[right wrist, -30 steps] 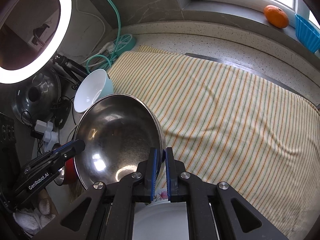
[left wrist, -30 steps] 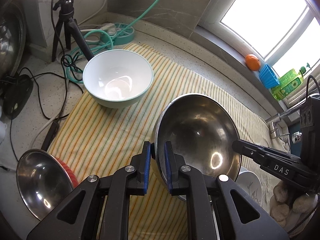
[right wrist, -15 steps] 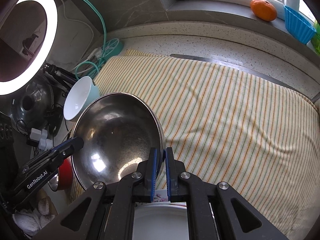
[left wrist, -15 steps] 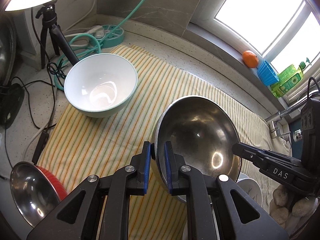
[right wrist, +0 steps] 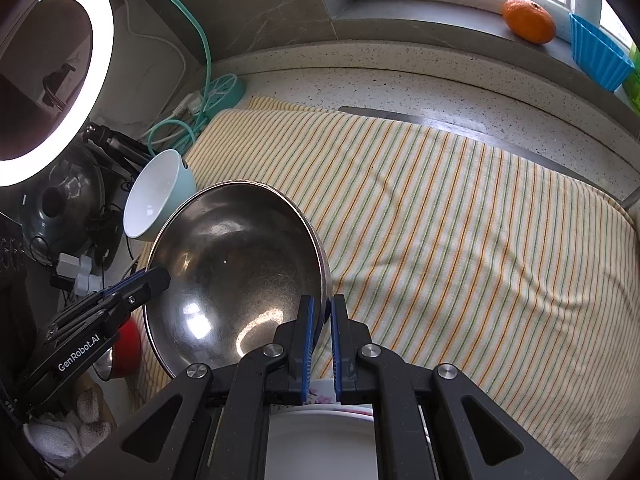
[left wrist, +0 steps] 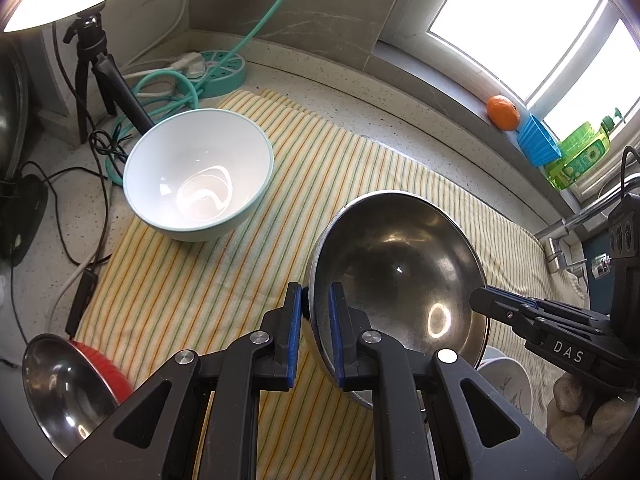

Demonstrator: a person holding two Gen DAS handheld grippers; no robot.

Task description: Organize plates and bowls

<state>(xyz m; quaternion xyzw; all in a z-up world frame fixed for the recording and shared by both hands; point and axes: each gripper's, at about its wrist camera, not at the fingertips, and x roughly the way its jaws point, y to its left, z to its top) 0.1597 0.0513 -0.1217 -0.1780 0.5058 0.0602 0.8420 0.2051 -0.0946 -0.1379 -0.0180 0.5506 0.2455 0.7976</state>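
Both the left gripper (left wrist: 314, 334) and right gripper (right wrist: 321, 338) stay clamped on the steel bowl's (left wrist: 400, 272) rim, apparently lifted, edging toward the white bowl (left wrist: 198, 184) at ten o'clock for nesting

Steel bowl (left wrist: 400, 276) tilted above striped cloth (left wrist: 280, 184); white bowl (left wrist: 198, 180) upright (teal outside).

This is a home kitchen: a speckled stone tabletop (right wrist: 400, 80) runs under a bright window (left wrist: 520, 20), a chrome tap (left wrist: 560, 226) stands at one end, a green dish-soap bottle (left wrist: 580, 152) and an orange (right wrist: 529, 20) sit on the sill, and a yellow striped cloth (right wrist: 460, 220) carries bowls.
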